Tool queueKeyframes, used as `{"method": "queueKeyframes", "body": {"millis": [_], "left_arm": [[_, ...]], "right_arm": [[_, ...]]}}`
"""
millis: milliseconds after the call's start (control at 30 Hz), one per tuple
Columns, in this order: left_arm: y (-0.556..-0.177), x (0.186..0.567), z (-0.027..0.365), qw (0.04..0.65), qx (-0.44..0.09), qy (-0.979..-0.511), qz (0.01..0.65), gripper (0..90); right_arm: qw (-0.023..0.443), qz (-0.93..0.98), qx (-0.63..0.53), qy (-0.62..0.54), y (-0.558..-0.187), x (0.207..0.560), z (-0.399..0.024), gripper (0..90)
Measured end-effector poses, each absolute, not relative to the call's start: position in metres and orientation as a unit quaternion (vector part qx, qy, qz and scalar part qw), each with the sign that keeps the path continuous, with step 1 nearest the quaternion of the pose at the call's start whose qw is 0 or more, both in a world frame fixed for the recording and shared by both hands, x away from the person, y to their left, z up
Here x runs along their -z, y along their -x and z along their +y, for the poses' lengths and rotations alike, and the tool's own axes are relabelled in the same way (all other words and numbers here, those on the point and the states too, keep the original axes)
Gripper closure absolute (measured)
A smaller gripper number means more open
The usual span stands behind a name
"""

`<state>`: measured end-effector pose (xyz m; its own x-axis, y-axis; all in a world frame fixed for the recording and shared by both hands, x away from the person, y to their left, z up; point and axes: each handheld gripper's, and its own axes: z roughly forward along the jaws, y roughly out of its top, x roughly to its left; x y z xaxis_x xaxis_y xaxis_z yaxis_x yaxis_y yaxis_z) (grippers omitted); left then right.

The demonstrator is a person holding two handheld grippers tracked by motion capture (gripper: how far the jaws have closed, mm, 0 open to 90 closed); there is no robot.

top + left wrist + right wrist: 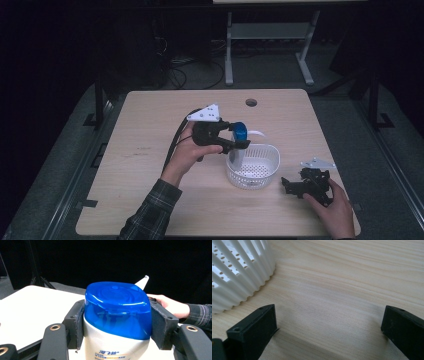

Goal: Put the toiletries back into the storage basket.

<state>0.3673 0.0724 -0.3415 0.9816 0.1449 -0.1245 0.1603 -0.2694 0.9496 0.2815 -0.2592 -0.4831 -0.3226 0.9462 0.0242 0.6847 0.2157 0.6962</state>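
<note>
The white plastic bottle with the translucent blue cap [117, 315] is clamped between the padded jaws of the left gripper [235, 141], the pads pressing on either flank just below and along the cap's lower edge; in the high view the bottle is seen held upright over the near-left rim of the round white perforated plastic basket [267, 172], its lower part already reaching down inside the wall; whether its base has met the basket floor cannot be told.

The right gripper [292, 186] rests low on the pale wooden table [150, 150] just right of the basket, its jaws standing wide apart with nothing but bare wood between them.

Several risks are judged from this; the grip sits high on the bottle, at the cap, so the heavier body hangs below and could swing or slip through the pads if the hold is loosened too early; the bottle is tall against the shallow basket, so if released upright it may topple over the rim and onto the table; the basket is light and unheld, and could be pushed or tipped if the bottle is pressed against its wall; a white object [256, 133] lies just behind, and might be struck by the gripper.
</note>
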Motion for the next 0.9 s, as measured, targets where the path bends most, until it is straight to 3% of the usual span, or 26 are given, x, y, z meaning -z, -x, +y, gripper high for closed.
{"method": "queueKeyframes", "body": {"millis": [900], "left_arm": [[-0.369, 0.386, 0.068, 0.579, 0.010, -0.808, 0.113, 37.6]], "right_arm": [[0.210, 0.751, -0.312, -0.543, -0.281, 0.483, -0.259, 0.0]]}}
